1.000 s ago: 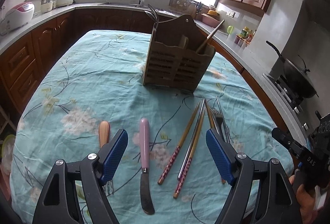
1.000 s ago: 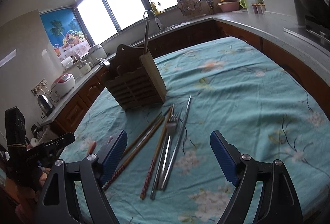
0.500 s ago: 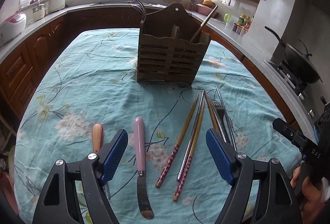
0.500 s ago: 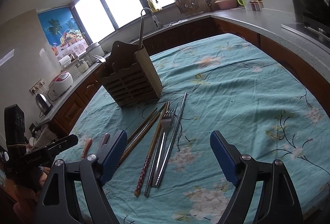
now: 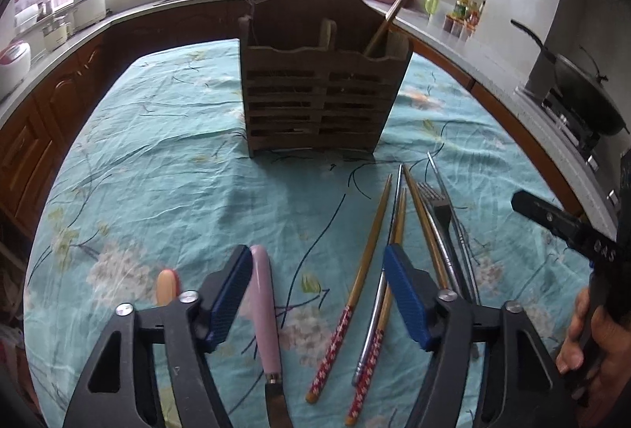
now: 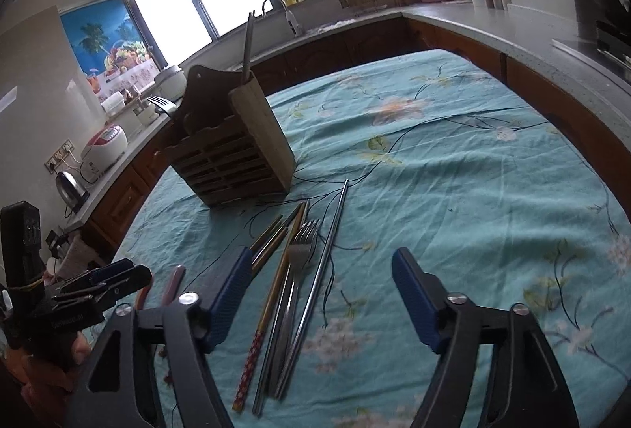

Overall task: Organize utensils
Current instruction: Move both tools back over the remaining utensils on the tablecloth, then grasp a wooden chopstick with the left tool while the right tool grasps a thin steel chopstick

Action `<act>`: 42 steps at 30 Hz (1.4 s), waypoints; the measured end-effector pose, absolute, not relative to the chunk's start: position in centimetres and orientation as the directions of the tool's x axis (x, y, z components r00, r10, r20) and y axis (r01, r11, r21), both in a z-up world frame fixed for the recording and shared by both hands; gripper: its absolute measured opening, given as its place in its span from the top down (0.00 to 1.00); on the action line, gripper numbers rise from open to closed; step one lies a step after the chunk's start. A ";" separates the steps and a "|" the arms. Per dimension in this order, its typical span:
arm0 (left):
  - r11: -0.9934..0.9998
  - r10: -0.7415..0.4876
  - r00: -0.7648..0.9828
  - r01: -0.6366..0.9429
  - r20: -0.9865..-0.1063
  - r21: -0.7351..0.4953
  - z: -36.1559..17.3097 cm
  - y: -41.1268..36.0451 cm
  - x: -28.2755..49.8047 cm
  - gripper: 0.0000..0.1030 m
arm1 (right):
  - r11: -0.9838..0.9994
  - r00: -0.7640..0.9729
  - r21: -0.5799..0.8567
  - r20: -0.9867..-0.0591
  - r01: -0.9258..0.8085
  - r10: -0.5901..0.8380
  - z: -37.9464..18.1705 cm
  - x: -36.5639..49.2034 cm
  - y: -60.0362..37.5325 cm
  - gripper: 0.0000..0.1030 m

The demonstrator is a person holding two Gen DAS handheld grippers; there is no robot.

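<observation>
A slatted wooden utensil holder [image 5: 319, 88] stands mid-table with a few utensils upright in it. My left gripper [image 5: 319, 294] hovers low over the cloth, its jaws closing. A pink-handled knife [image 5: 264, 309] lies between them, close beside the left finger [image 5: 232, 294], and red-patterned chopsticks [image 5: 366, 270] lie there too; the pads press on nothing. An orange handle [image 5: 167, 286] lies outside, left of that finger. My right gripper [image 6: 323, 294] is also closing, over a fork [image 6: 299, 258], a metal chopstick [image 6: 327, 258] and a wooden chopstick [image 6: 272, 294], gripping none. The holder [image 6: 236, 152] stands beyond it.
The table carries a teal flowered cloth [image 5: 157, 159]. Counters with wooden cabinets [image 5: 35, 120] ring it; a wok [image 5: 583, 92] sits on the stove at right. The right gripper's body [image 5: 564, 227] and a hand show at the left view's right edge.
Both grippers' jaws have narrowed. The left gripper has moved forward toward the holder, which looks larger. The right gripper has come down closer over the fork and chopsticks.
</observation>
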State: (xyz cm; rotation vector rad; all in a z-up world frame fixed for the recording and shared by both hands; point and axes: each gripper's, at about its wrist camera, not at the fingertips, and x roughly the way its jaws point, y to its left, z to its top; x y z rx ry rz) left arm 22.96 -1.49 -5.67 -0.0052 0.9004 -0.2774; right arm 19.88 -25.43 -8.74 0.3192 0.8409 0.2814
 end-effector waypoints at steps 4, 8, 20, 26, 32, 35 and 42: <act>0.962 -0.235 0.567 0.249 -0.789 -0.108 -6.7 -2.3 24.7 0.46 | 0.910 0.603 0.395 -0.699 -0.125 0.386 -9.6 21.6 -24.7 0.51; 0.957 -0.247 0.535 0.268 -0.808 -0.115 -7.8 -3.0 26.2 0.47 | 0.902 0.556 0.404 -0.720 -0.150 0.415 -10.8 22.8 -23.5 0.59; 0.929 -0.257 0.472 0.362 -0.843 -0.080 -10.2 -7.3 31.1 0.56 | 0.919 0.521 0.381 -0.766 -0.106 0.378 -12.6 26.8 -23.8 0.62; 0.926 -0.227 0.446 0.374 -0.866 -0.050 -11.8 -8.8 33.1 0.65 | 0.925 0.513 0.368 -0.777 -0.098 0.364 -13.3 28.3 -24.1 0.63; 0.928 -0.210 0.449 0.371 -0.868 -0.033 -12.3 -8.2 33.3 0.72 | 0.934 0.497 0.339 -0.795 -0.108 0.346 -14.1 30.1 -23.2 0.71; 0.942 -0.203 0.446 0.330 -0.872 -0.050 -12.4 -6.0 32.9 0.75 | 0.943 0.493 0.311 -0.807 -0.115 0.326 -14.6 30.9 -22.7 0.74; 0.943 -0.298 0.387 0.261 -0.872 -0.207 -12.2 -2.6 33.6 0.76 | 0.951 0.496 0.278 -0.811 -0.139 0.309 -14.7 31.5 -21.8 0.80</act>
